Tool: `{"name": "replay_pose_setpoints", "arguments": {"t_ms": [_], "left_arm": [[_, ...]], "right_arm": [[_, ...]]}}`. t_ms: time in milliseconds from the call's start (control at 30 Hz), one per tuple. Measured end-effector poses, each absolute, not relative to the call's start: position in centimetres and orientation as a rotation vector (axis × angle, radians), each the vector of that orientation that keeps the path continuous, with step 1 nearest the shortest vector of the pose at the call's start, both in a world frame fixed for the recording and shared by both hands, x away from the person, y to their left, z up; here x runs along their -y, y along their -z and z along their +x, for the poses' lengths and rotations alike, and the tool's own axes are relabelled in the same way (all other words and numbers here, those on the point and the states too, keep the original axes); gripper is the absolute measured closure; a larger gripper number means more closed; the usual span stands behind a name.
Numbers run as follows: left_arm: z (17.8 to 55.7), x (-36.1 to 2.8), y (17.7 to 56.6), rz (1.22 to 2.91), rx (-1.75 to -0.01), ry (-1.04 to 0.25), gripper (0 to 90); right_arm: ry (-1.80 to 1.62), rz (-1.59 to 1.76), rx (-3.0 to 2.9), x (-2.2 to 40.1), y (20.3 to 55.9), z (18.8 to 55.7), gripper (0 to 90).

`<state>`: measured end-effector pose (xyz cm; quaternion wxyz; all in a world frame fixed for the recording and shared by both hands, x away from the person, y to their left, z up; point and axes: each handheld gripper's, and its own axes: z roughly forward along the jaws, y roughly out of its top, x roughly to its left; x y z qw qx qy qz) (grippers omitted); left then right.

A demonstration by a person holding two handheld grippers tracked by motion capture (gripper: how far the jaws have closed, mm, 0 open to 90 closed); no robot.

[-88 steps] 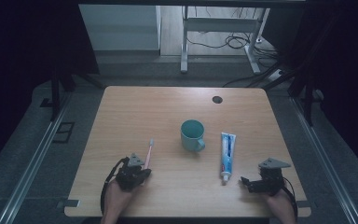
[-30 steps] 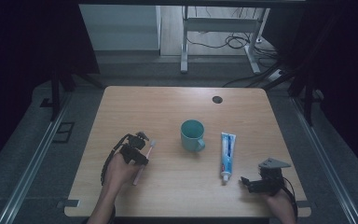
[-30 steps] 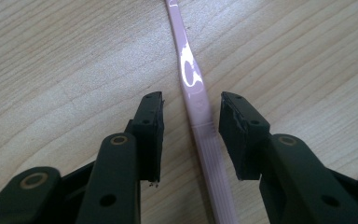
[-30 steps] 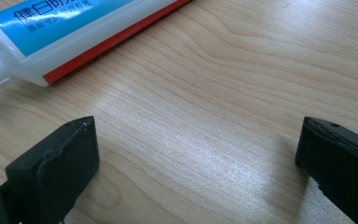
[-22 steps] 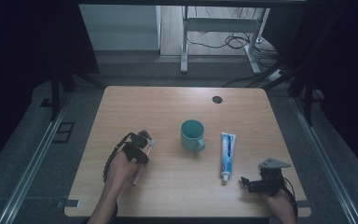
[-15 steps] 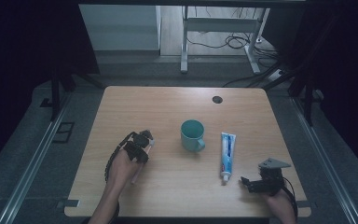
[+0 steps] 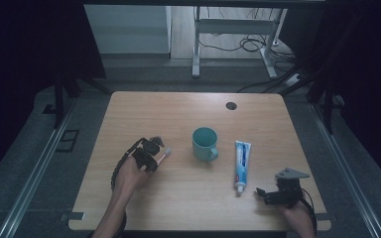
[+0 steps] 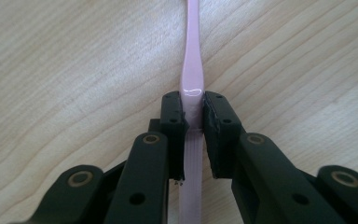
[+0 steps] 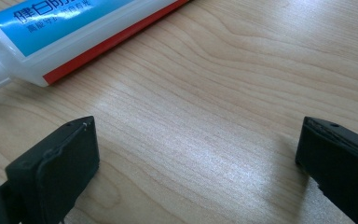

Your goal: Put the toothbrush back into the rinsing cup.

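Toothbrush (image 8: 192,84) lies left of centre on the table (image 7: 178,114), pinched by the left gripper (image 8: 193,112), whose jaws have just been closing. Mug (image 7: 204,144) and toothpaste (image 7: 241,158) sit rightward; right gripper (image 9: 196,154) gapes empty at lower right.

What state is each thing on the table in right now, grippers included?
Toothbrush: lying flat on the table, handle clamped.
Left gripper: jaws have just closed, now shut on the toothbrush.
Right gripper: open, nothing between its fingers, resting low by the toothpaste cap.
Toothpaste: lying flat, cap on, cap end toward the person.
Mug: upright, looks empty, handle toward the front right.
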<state>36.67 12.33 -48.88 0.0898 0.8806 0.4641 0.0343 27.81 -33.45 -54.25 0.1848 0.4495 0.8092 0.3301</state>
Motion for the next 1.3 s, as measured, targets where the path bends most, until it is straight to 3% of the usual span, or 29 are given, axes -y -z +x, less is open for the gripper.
{"name": "replay_pose_setpoints", "arguments": {"t_ms": [733,1300], "left_arm": [[36.6,-12.7,45.7,2.462,-1.209,-0.104,78.9],[36.7,-12.6,42.8,2.308,-1.071,-0.177,78.9]], "right_arm": [[-0.93,1.267,-2.281,33.4,54.2,27.8,0.0],[-0.931,1.266,-2.281,33.5,54.2,27.8,0.0]]}}
